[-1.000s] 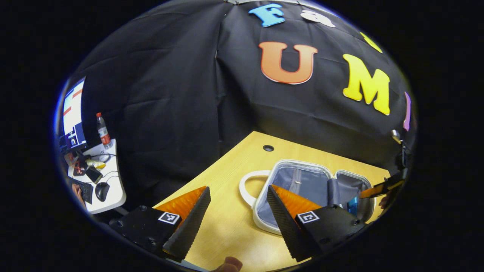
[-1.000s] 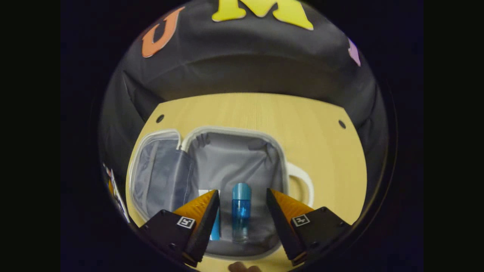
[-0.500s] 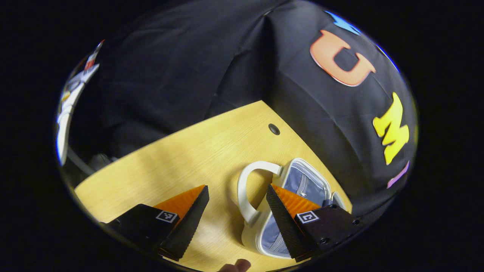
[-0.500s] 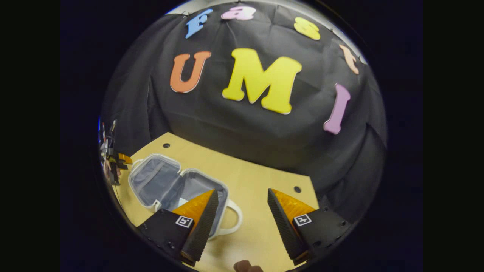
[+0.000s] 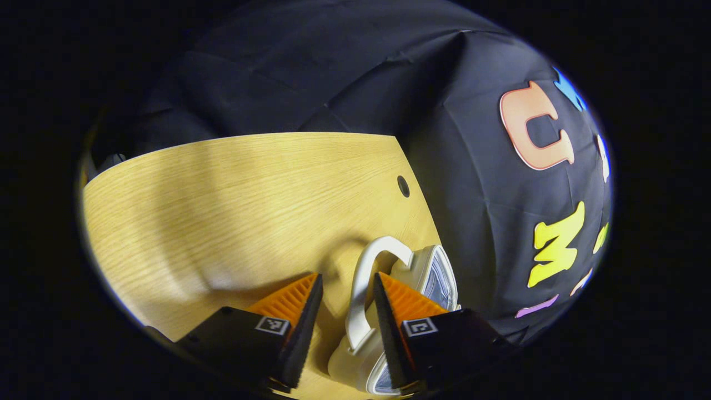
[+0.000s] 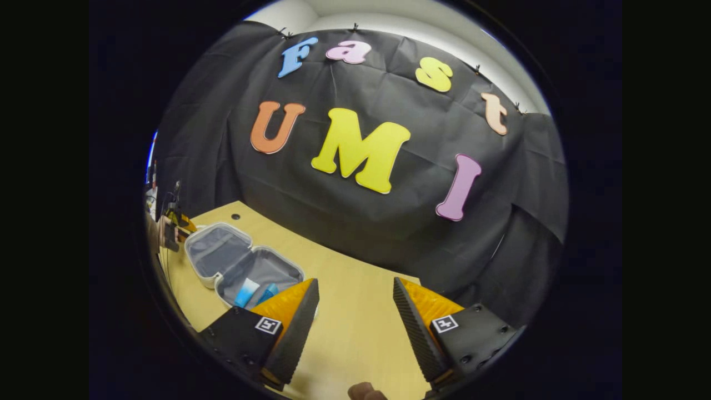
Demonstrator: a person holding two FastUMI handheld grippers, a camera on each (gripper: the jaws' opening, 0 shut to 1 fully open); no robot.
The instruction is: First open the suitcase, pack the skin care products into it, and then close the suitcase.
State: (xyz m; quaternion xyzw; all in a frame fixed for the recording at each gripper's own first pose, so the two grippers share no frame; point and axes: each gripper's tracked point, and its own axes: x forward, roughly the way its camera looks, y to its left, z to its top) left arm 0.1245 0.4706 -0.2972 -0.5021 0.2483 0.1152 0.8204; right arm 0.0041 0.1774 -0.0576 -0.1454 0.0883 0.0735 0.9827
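Observation:
The small white suitcase (image 6: pixel 206 278) lies open on the wooden table, grey lining up, with a blue tube (image 6: pixel 246 292) and a blue bottle (image 6: pixel 269 291) in its near half. In the right gripper view my right gripper (image 6: pixel 355 283) hovers open over bare table to the right of the case, holding nothing. In the left gripper view my left gripper (image 5: pixel 347 276) is low at the case's end. The white carry handle (image 5: pixel 362 278) stands between its narrowed fingers, closer to the right finger (image 5: pixel 397 297), and a gap remains. The left gripper (image 6: pixel 175 228) also appears beyond the case's far half.
The wooden table (image 5: pixel 222 194) stretches wide to the left of the case, with a cable hole (image 5: pixel 404 186) near the back edge. The black cloth wall stands close behind the table. Another cable hole (image 6: pixel 235 216) lies near the case's far end.
The right gripper drew back from over the blue bottle and swung right, away from the case. The left gripper turned and dropped to the handle, and its fingers narrowed around it.

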